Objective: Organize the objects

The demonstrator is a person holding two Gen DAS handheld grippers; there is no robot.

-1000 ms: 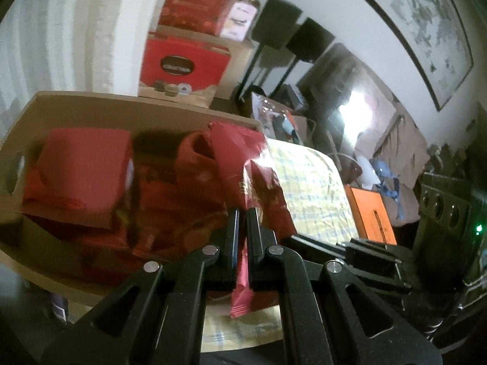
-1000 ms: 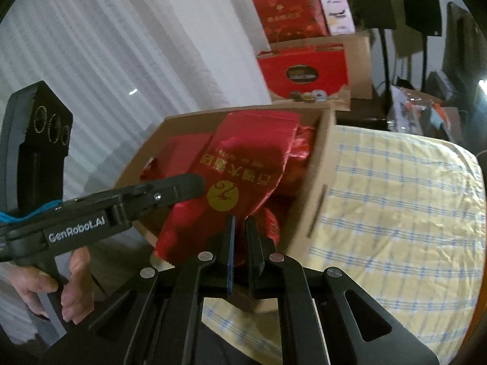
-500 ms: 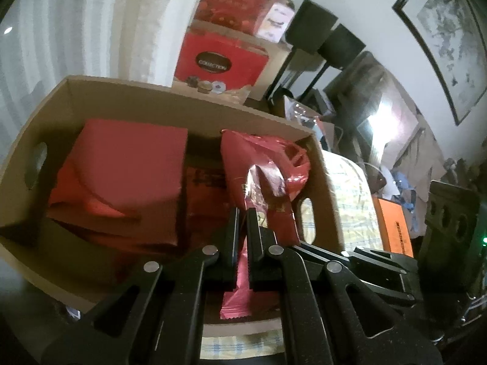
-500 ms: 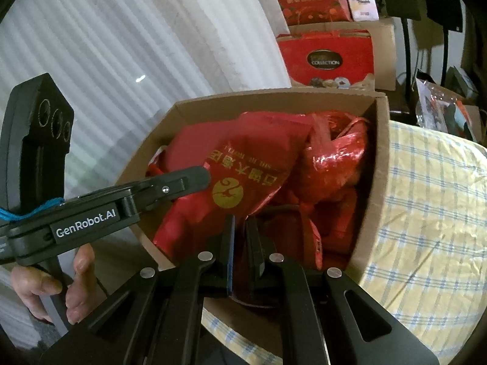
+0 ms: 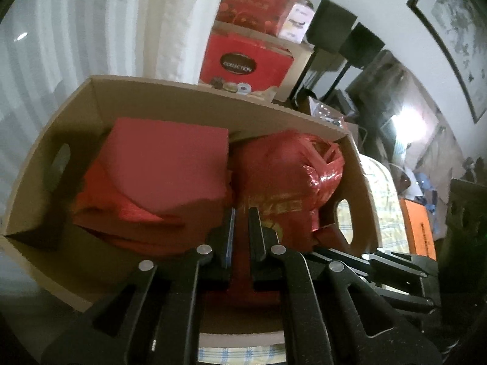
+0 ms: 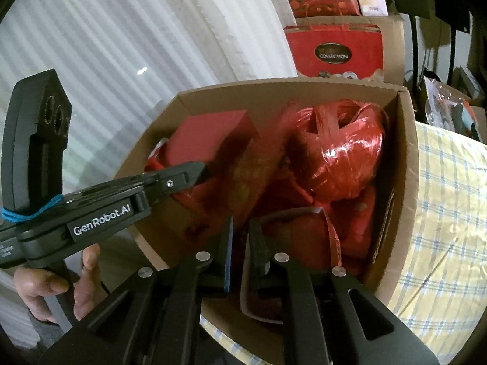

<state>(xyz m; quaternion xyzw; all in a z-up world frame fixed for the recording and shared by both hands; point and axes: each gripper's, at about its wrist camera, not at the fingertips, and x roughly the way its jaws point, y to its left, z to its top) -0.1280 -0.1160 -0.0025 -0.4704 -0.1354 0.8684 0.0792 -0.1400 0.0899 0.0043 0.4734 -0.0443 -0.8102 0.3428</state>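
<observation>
1. A surface covered by a yellow checked cloth (image 6: 450, 213) with blue lines is seen to the right of the right gripper (image 6: 240, 234).
2. A cardboard box (image 6: 408, 164) is set directly on this cloth, straight ahead of that gripper, its right wall rising beside the bare fabric.
3. In the left wrist view, the cloth (image 5: 383, 188) is shown beyond the box's right wall (image 5: 362, 179), ahead and right of the left gripper (image 5: 240, 228).
4. An orange box (image 5: 418, 228) is seen further right; whether it lies on the cloth cannot be told.
</observation>
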